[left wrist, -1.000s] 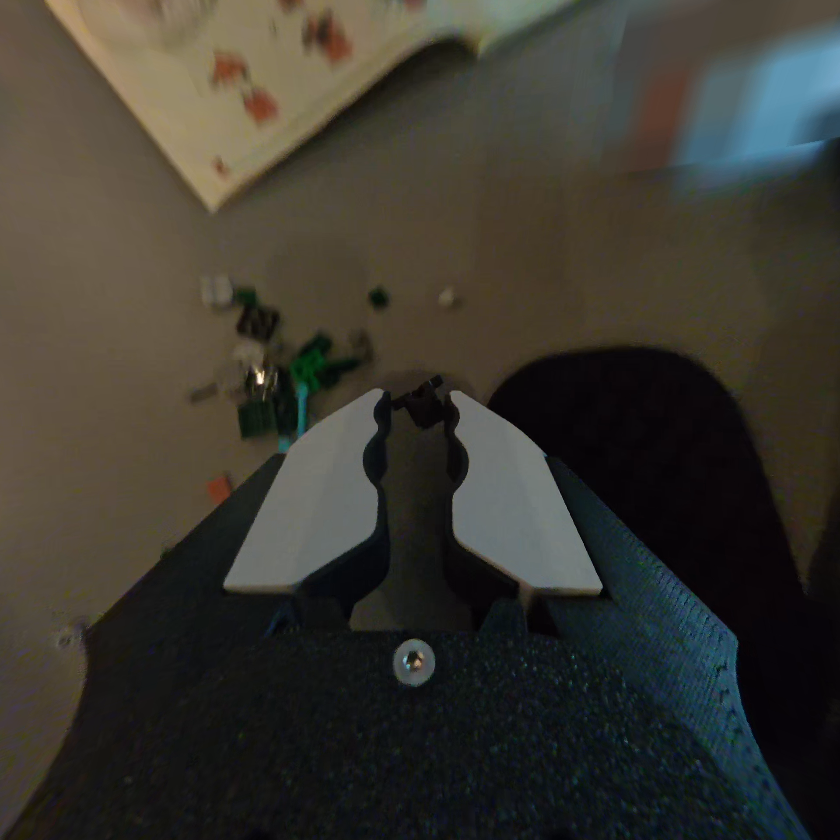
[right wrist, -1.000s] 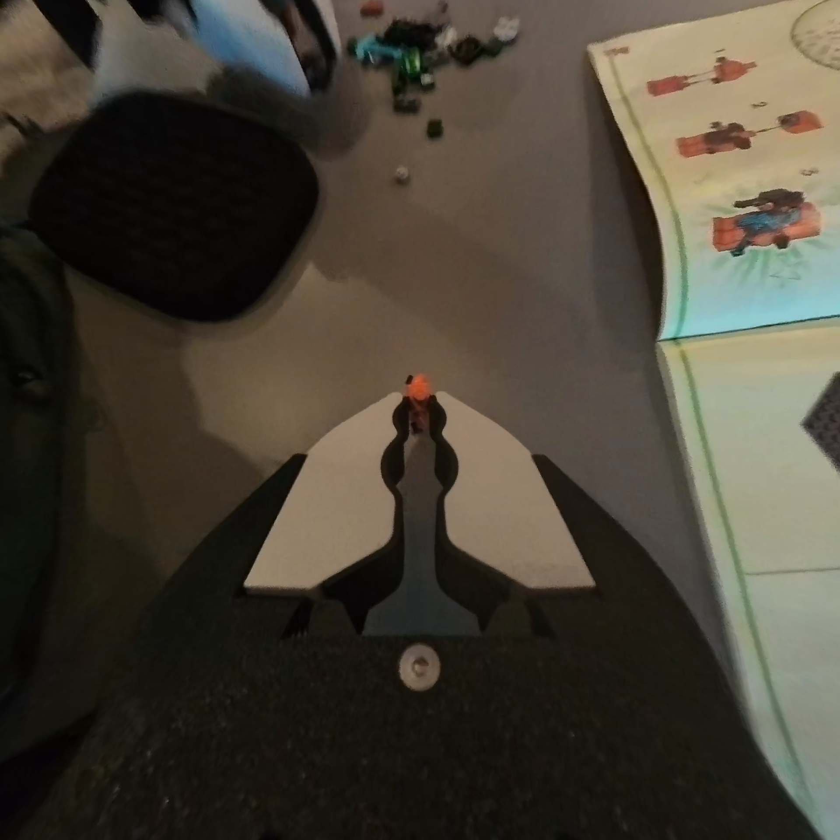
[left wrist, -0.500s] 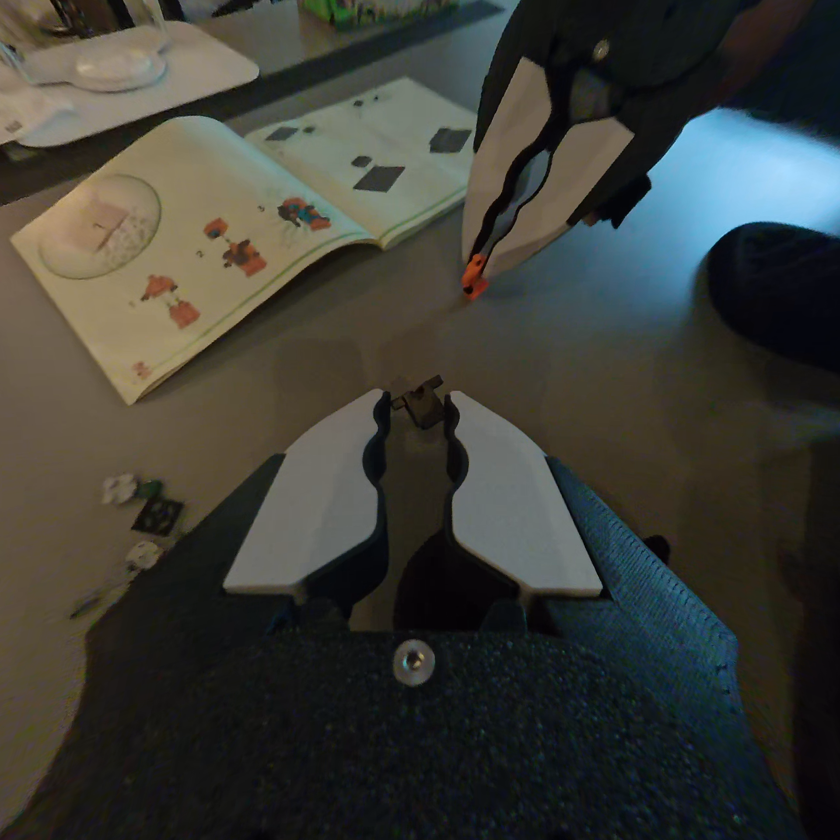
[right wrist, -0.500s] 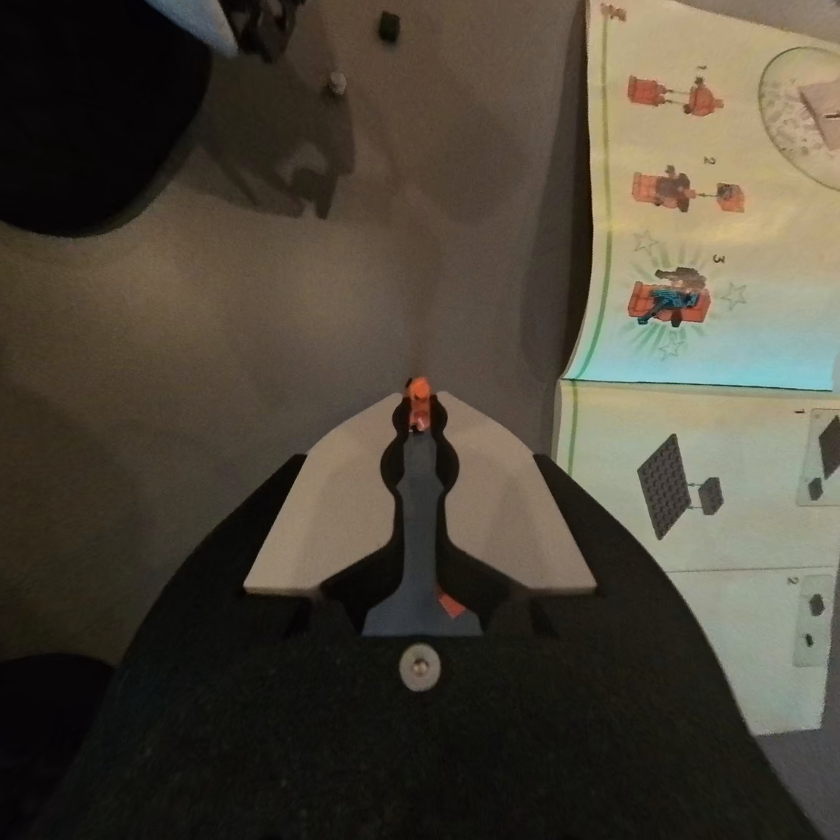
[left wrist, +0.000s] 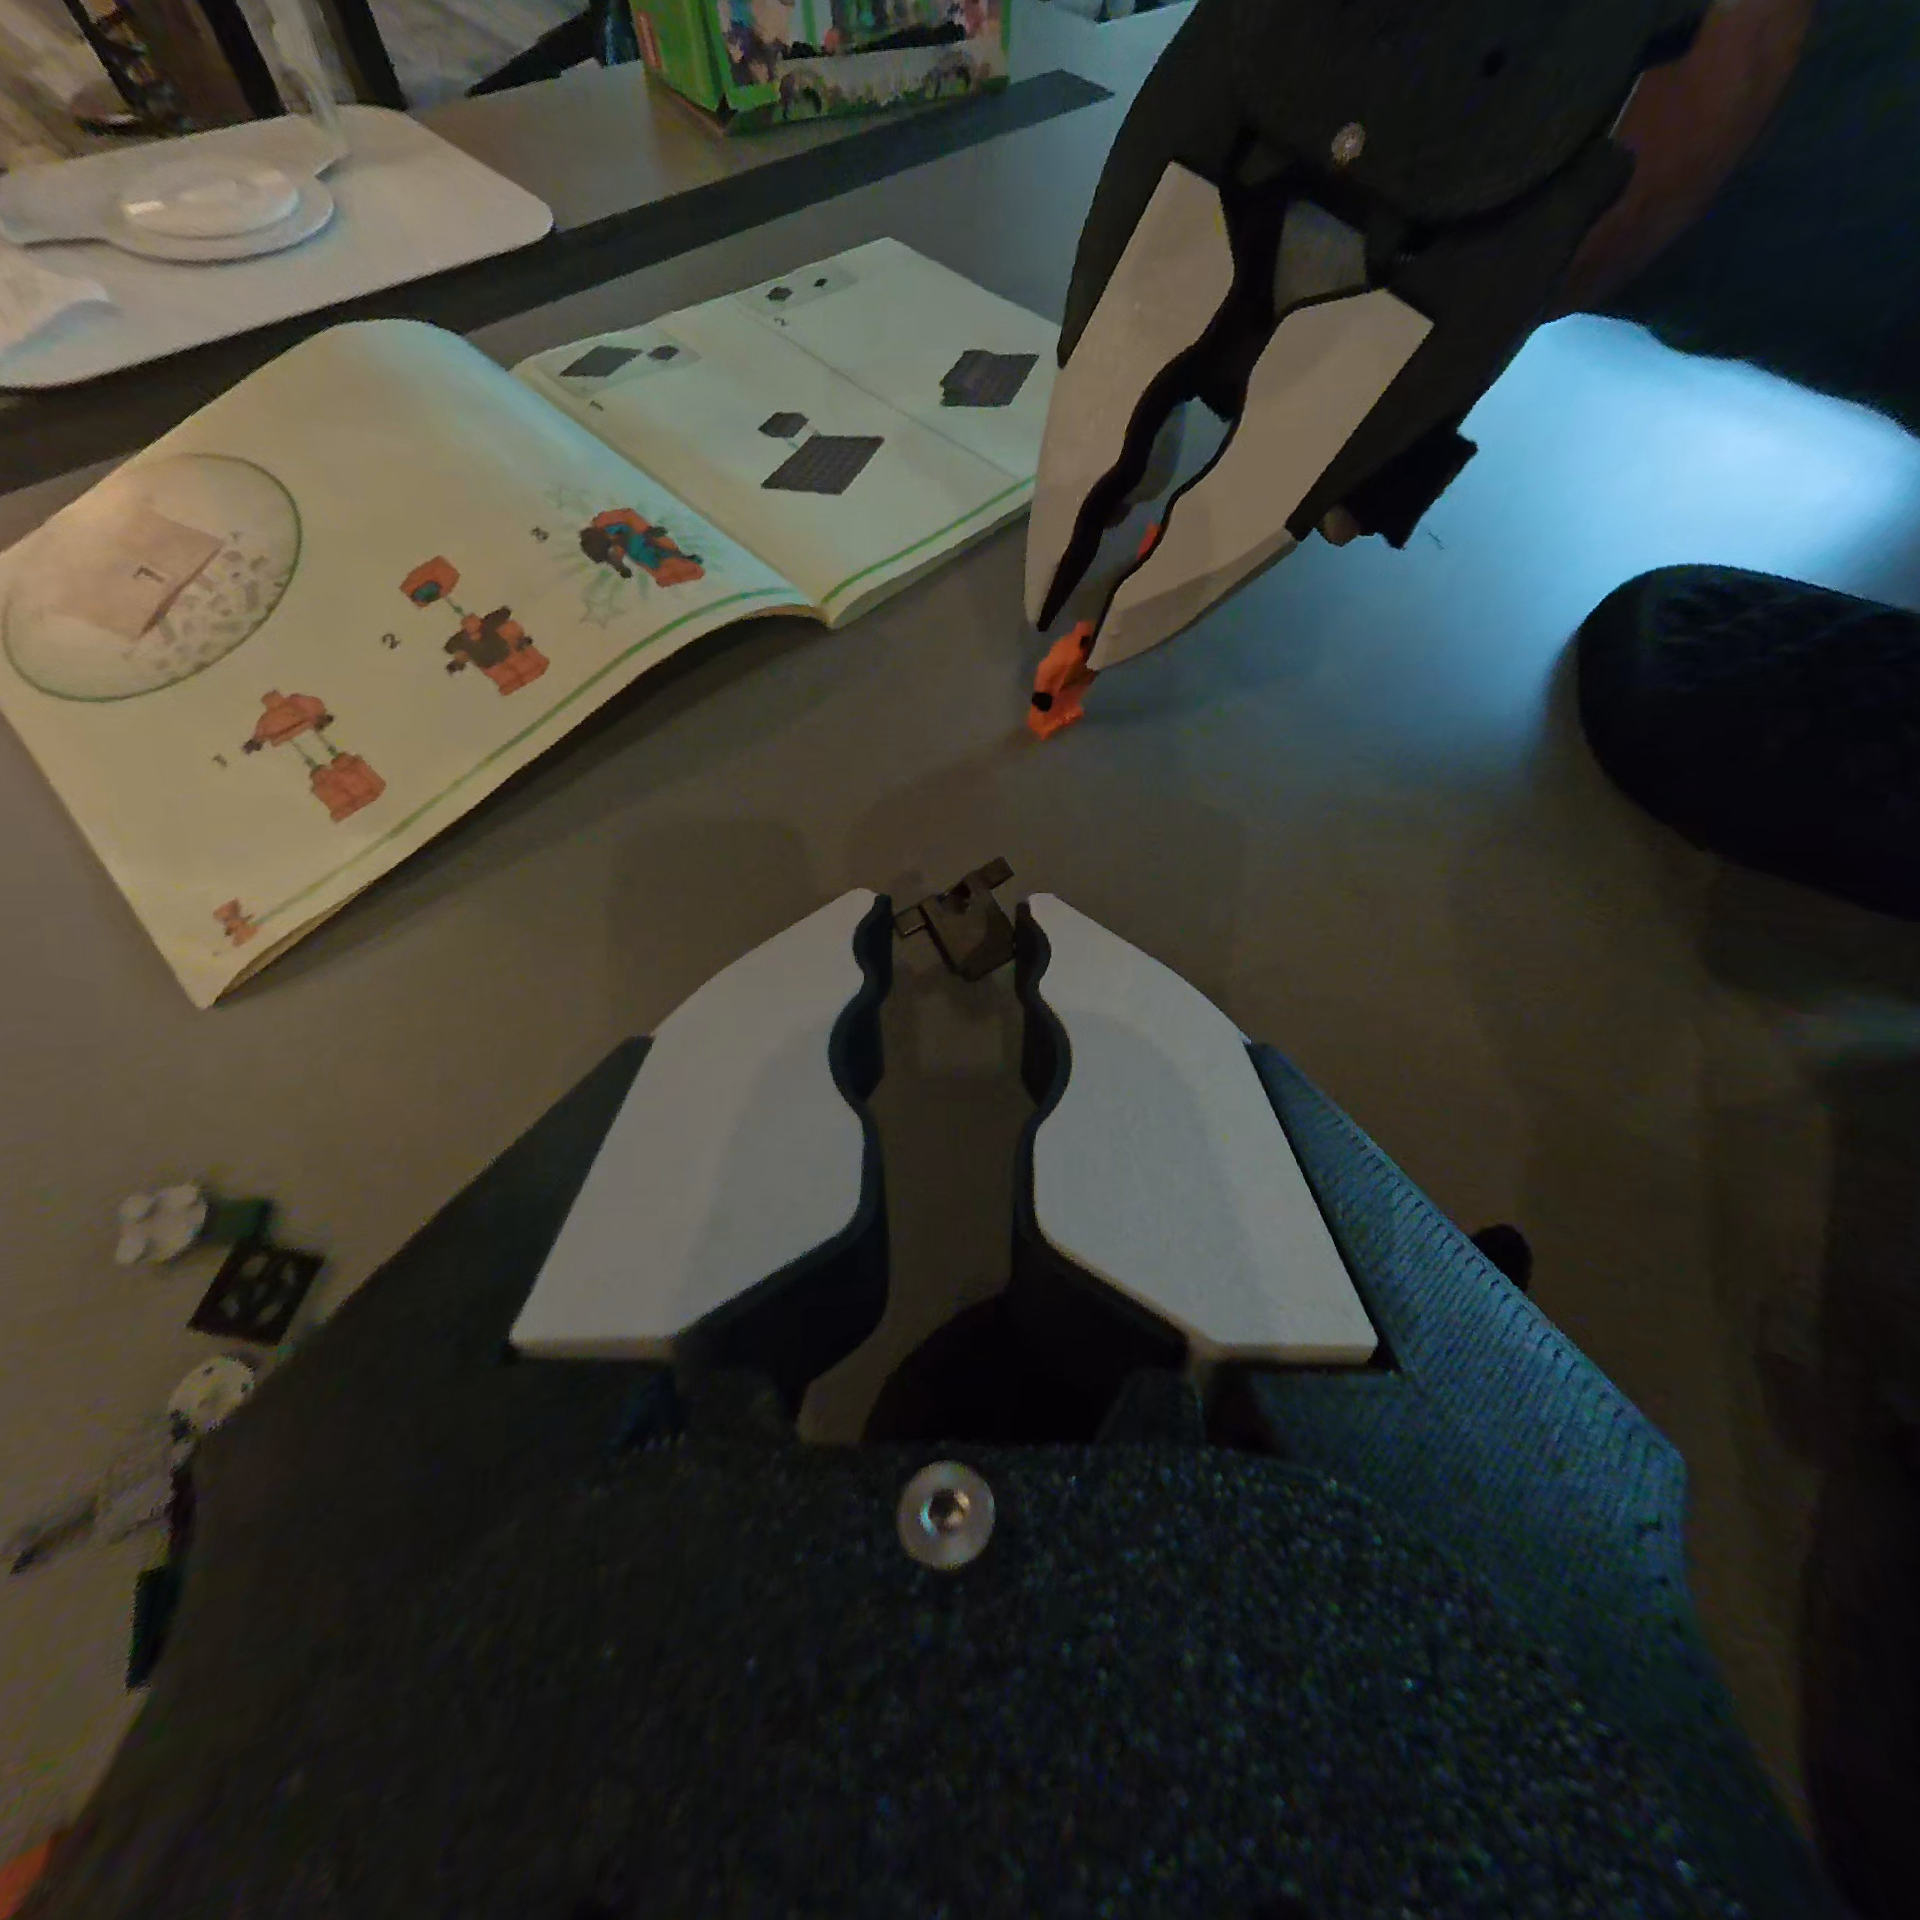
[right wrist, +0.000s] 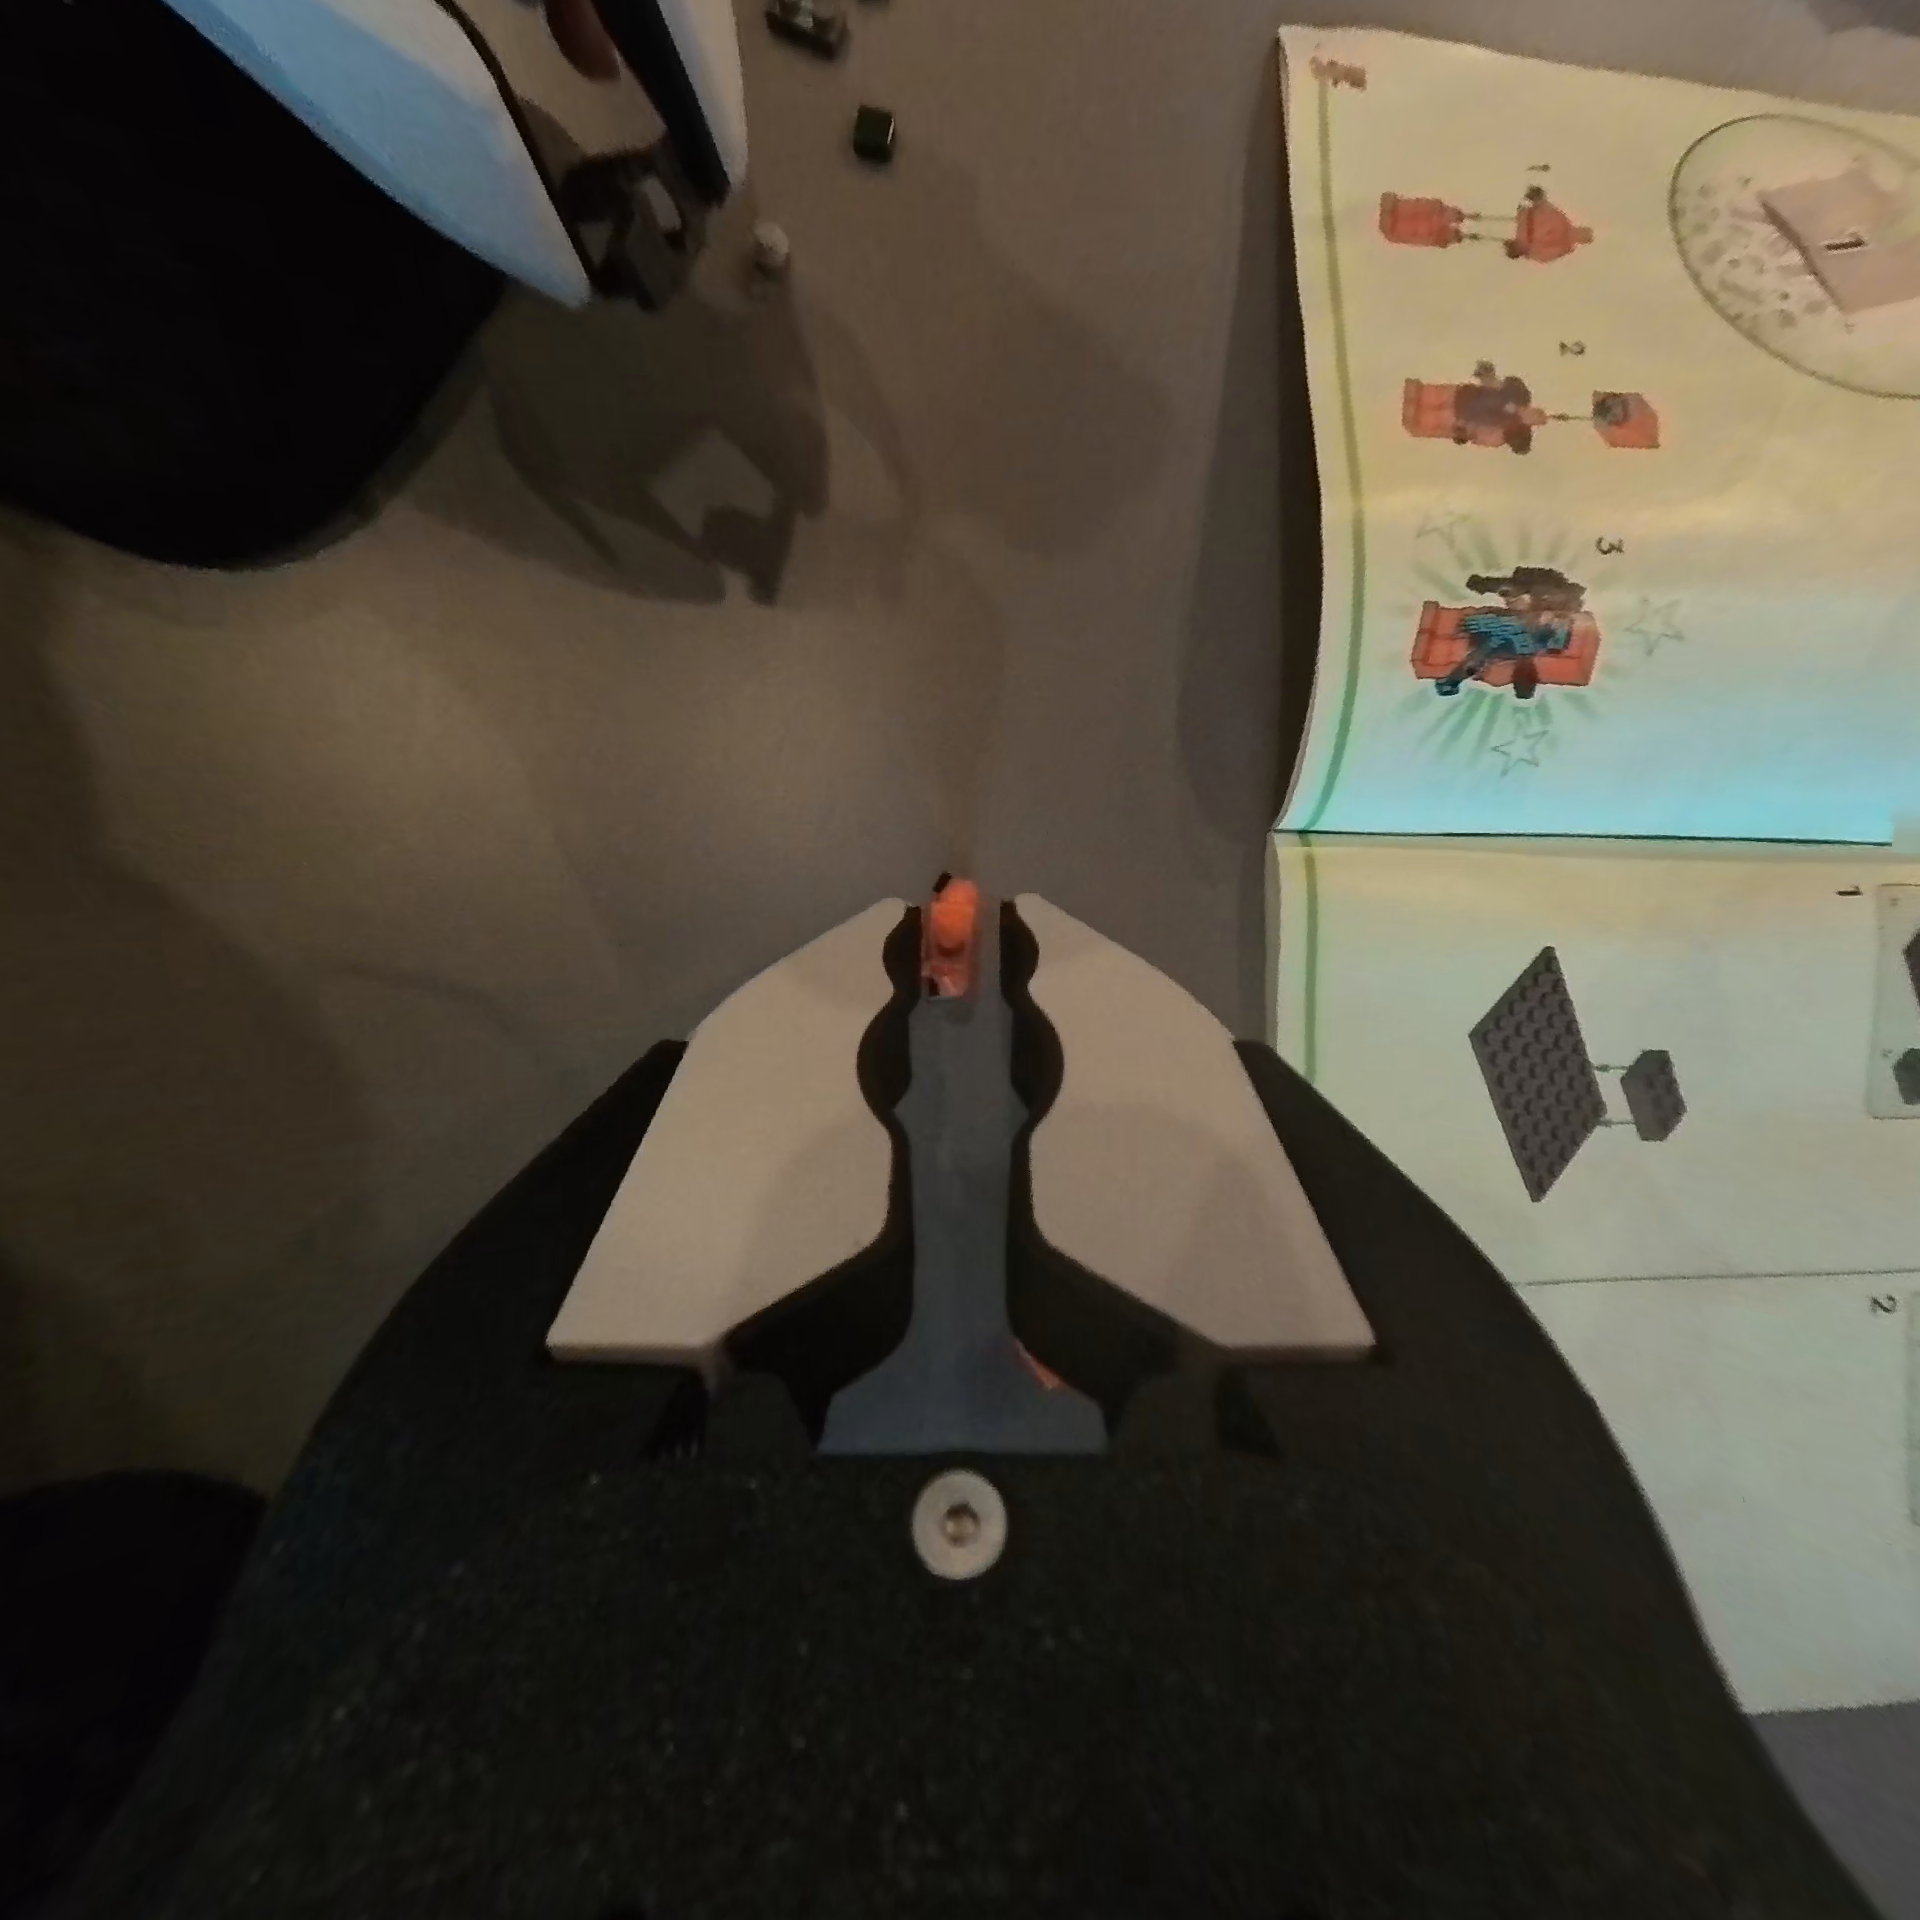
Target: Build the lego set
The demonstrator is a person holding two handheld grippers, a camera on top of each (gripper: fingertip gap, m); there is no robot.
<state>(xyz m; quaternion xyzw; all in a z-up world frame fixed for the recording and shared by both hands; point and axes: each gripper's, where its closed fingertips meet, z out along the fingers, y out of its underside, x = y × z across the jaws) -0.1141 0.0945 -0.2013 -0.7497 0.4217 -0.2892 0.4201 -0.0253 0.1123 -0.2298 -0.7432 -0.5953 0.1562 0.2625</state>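
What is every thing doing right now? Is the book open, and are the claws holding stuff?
Left gripper: shut on the dark piece, held above the table.
Dark piece: pinched between the fingertips.
Right gripper: shut on the orange piece.
Orange piece: pinched at the tips, bottom at the table.
Instruction booklet: lying open, flat.
Green box: standing at the back.
Loose pieces: scattered on the table.

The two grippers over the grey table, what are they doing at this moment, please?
A person works on a Lego set with two hand-held grippers. The right gripper is shut on a small orange piece, its foot at the grey table. The left gripper is shut on a small dark piece, facing the orange one and apart from it. The open instruction booklet lies beside them, and loose pieces wait near the left gripper.
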